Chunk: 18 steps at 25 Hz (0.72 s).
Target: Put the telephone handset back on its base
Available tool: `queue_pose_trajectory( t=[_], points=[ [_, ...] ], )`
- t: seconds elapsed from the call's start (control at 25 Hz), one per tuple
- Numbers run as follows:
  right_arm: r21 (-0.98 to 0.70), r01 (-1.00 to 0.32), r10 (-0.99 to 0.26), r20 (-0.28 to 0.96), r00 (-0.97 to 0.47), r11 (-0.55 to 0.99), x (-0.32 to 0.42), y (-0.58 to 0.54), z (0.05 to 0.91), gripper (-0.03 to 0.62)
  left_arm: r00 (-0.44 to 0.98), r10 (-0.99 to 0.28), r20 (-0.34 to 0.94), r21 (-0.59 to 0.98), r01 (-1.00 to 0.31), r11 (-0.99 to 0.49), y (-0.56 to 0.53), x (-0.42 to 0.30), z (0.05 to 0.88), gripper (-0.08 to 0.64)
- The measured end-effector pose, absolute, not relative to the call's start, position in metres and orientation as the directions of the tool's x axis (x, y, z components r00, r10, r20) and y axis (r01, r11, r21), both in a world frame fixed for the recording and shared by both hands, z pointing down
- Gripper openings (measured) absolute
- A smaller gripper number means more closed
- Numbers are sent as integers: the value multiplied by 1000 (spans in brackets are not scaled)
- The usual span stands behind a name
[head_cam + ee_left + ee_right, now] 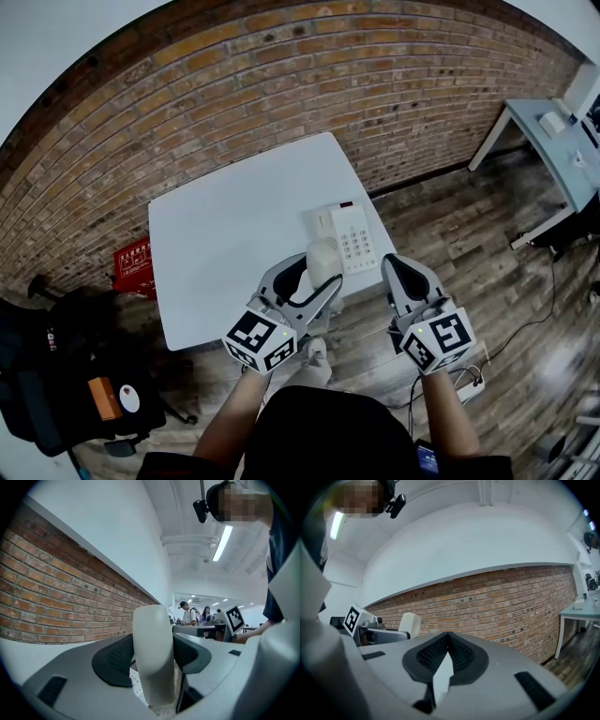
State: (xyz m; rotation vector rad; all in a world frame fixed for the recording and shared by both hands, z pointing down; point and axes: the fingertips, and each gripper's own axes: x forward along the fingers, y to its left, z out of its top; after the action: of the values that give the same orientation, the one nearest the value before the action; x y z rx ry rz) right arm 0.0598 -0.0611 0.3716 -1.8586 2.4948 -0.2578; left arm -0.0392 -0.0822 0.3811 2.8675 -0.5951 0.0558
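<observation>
A white telephone base with a keypad lies near the right front edge of the white table. My left gripper is shut on the white handset, holding it raised just in front of the base. In the left gripper view the handset stands upright between the two pads, with a bit of the keypad below it. My right gripper hovers off the table's right front corner, shut and empty. Its tips meet in the right gripper view, where the handset shows to the left.
A brick wall runs behind the table. On the wooden floor are a red box, a black bag at the left and a power strip. A grey desk stands at the far right.
</observation>
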Motion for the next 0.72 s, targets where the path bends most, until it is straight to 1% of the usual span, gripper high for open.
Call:
queue_pose_trajectory(
  t=[0.72],
  points=[
    [-124, -972, -970, 115, -214, 200, 51, -114, 373, 12, 947, -316, 64, 235, -322, -917, -138, -45, 389, 255]
  ],
)
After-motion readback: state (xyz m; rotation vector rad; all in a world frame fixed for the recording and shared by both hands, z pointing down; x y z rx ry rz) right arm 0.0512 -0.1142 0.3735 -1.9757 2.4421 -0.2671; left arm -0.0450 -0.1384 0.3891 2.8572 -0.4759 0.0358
